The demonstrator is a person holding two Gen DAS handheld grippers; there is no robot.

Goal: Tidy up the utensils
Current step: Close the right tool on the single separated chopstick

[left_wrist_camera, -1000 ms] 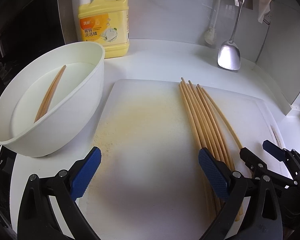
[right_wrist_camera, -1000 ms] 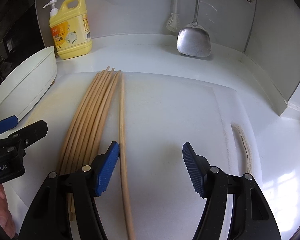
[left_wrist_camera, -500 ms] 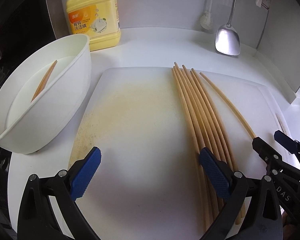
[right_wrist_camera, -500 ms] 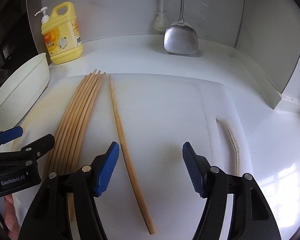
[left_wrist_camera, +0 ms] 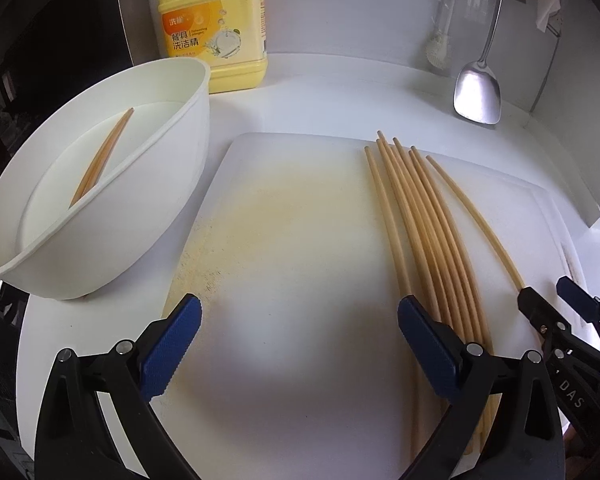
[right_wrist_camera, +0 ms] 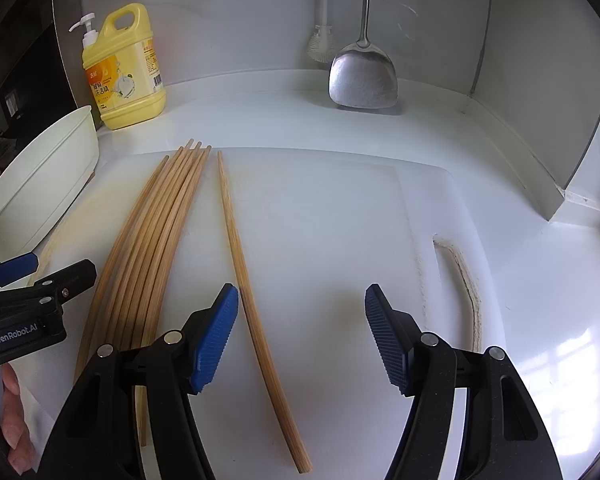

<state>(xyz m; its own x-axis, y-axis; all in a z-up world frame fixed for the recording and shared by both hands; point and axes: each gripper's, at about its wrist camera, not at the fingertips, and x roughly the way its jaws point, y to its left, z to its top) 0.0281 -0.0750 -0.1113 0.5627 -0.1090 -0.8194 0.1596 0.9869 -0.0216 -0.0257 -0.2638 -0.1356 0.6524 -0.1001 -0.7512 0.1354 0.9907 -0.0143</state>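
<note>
On the white cutting board point(right_wrist_camera: 340, 208), a single chopstick point(right_wrist_camera: 244, 280) lies just right of the chopstick bundle point(right_wrist_camera: 156, 240), long axis running from the near edge toward the detergent bottle point(right_wrist_camera: 124, 68). It looks light, stiff and thin, likely to roll; gripping near its middle seems best. The right hand-held gripper point(right_wrist_camera: 300, 332) is wide open and empty, straddling it; the left hand-held gripper point(left_wrist_camera: 300, 344) is also open and empty.

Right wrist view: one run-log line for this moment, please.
right gripper: open, empty | lone chopstick: between fingers, ungripped | left gripper: open, empty | chopstick bundle: on cutting board
</note>
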